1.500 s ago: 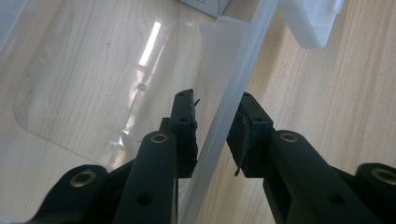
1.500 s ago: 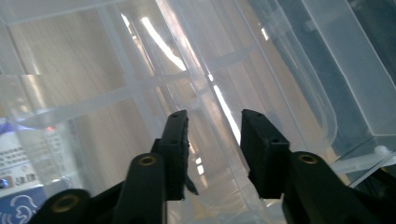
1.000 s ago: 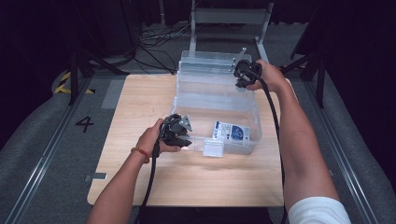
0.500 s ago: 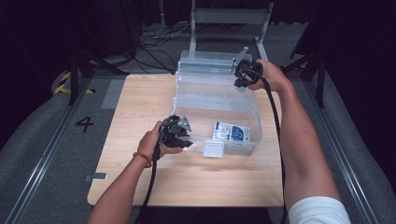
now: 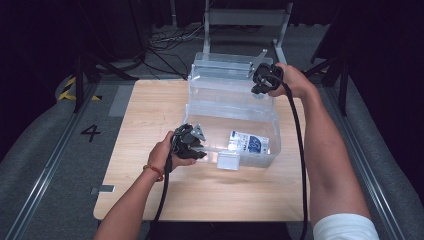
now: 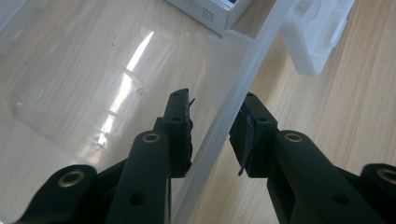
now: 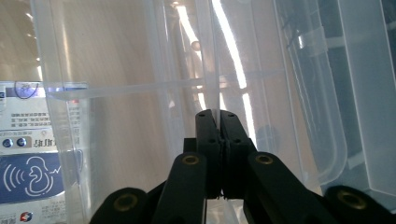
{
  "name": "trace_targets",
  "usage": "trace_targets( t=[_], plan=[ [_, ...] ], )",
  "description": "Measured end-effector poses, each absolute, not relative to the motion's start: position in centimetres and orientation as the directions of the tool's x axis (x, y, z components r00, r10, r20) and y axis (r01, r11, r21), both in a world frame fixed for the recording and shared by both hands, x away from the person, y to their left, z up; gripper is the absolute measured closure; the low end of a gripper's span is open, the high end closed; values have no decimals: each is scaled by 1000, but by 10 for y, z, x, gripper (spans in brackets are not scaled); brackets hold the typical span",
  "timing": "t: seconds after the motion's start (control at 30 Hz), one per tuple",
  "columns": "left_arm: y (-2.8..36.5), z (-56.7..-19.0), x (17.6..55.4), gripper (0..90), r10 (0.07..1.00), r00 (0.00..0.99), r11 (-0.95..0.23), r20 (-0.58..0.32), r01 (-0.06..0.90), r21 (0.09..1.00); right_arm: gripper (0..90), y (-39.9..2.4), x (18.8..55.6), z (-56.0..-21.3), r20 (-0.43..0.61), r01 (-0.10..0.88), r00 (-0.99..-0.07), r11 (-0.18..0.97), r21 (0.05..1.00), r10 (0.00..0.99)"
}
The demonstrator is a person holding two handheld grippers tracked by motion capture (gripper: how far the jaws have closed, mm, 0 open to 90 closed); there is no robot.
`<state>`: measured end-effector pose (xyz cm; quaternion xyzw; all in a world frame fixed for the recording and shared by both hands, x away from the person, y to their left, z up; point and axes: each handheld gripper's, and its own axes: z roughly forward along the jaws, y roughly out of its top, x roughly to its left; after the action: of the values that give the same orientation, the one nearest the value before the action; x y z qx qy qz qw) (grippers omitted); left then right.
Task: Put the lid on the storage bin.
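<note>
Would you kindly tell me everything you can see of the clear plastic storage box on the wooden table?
The clear plastic storage box is rectangular, see-through, thin-walled, with a latch tab at its near wall. It stands on the wooden table, its hinged lid raised at the far side. A small white-and-blue carton lies inside. The left gripper straddles the near rim, jaws apart; the right gripper is pinched shut on the lid's edge.

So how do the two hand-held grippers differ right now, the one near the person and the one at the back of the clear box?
The left hand-held gripper has its jaws apart, straddling the near wall of the clear box, one jaw inside, one outside. The right hand-held gripper has just closed its jaws; they sit shut, pads together, at the raised lid on the far side. Both are black, cabled, and each is held in one hand.
</note>
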<state>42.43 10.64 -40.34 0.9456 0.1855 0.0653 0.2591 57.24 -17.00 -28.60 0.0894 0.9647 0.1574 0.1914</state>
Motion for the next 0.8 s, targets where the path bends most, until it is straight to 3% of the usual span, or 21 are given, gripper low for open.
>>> trace_targets(
  t=[0.8],
  plan=[
    [105,-404,422,665,396,917,-796,49,317,516,899,-162,528,-269,-379,36,-911,949,313,160]
  ],
)
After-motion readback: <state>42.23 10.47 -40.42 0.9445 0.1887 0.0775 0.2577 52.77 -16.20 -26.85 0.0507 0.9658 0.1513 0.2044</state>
